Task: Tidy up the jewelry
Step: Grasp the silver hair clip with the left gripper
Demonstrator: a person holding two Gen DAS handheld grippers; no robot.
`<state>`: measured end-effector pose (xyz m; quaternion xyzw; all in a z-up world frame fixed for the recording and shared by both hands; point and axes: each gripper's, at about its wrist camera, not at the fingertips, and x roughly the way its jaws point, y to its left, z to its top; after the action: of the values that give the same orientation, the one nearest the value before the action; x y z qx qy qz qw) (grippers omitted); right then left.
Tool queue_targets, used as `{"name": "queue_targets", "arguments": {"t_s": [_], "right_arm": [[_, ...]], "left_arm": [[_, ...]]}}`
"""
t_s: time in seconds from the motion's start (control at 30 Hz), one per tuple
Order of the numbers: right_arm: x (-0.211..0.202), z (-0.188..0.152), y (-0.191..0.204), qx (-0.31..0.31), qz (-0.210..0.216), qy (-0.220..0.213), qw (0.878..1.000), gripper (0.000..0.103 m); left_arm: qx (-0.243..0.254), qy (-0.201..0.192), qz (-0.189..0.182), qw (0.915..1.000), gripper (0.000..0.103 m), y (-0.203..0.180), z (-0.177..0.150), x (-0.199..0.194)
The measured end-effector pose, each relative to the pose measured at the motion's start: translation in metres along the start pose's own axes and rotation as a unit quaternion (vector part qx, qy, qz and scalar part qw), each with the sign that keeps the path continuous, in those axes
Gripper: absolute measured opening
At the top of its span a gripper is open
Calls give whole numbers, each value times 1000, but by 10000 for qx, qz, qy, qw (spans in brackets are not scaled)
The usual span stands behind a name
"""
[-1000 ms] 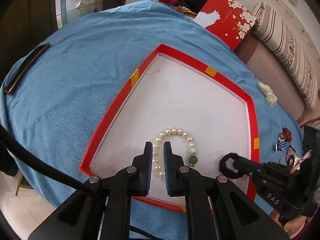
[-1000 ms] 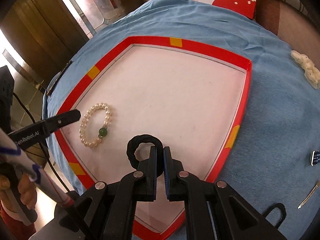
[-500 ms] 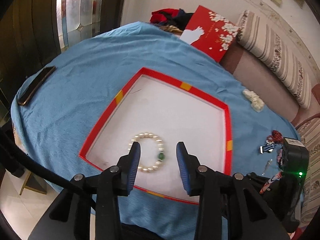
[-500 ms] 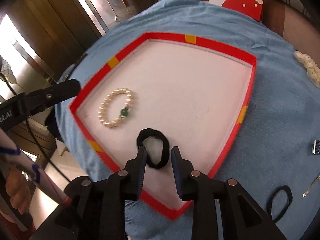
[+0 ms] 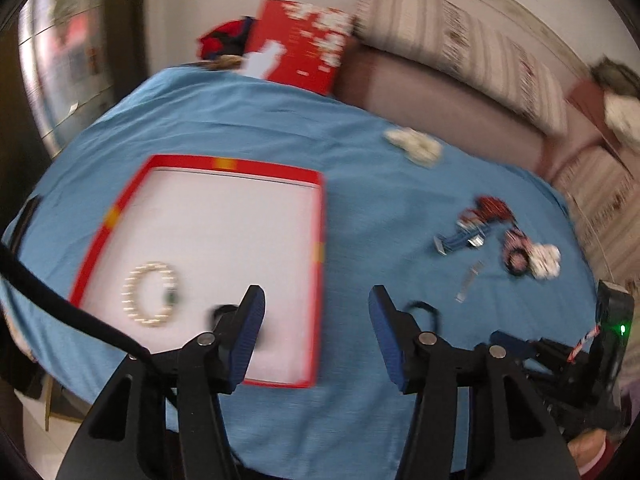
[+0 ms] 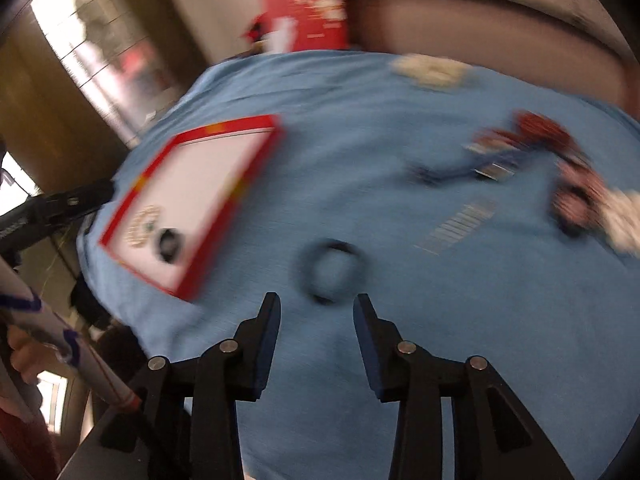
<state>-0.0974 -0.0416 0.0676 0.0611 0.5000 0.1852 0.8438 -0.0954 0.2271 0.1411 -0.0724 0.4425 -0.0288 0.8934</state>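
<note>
Both views motion-blurred. I see the tray (image 5: pixel 318 216), red-rimmed with a white floor, on the blue cloth (image 5: pixel 248 120). Inside it, near the front left corner: pearl bracelet (image 5: pixel 150 294), a closed ring of cream beads with one green bead; just beside it a black hair tie (image 6: pixel 170 244). A second black tie (image 6: pixel 332 270) lies on the cloth outside the tray, just ahead of the right gripper (image 6: pixel 316 310). Right jaws wide, empty. Left gripper (image 5: pixel 316 304) jaws wide, empty, above the tray's right rim. Mixed clips (image 5: pixel 496 232) lie well right.
</note>
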Motion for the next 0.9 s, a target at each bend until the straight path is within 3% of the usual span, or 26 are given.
{"name": "queue_targets", "arguments": {"t_s": [0.2, 0.37, 0.47, 0.6, 0.9], "right_arm": [[-26, -19, -99, 899, -644, -134, 9938, 41], [-38, -11, -146, 1332, -886, -374, 9864, 41], [-39, -4, -163, 1458, -926, -480, 9838, 43], [-30, 14, -178, 1579, -926, -621, 9812, 55], [5, 44, -188, 1831, -785, -569, 9783, 55]], "left_arm": [[578, 452, -362, 9966, 54, -71, -8, 41], [949, 698, -622, 9911, 54, -125, -10, 80], [1087, 873, -710, 9877, 54, -149, -9, 105], [1352, 970, -785, 9829, 54, -178, -9, 133], [1560, 1297, -878, 9753, 54, -205, -5, 189]]}}
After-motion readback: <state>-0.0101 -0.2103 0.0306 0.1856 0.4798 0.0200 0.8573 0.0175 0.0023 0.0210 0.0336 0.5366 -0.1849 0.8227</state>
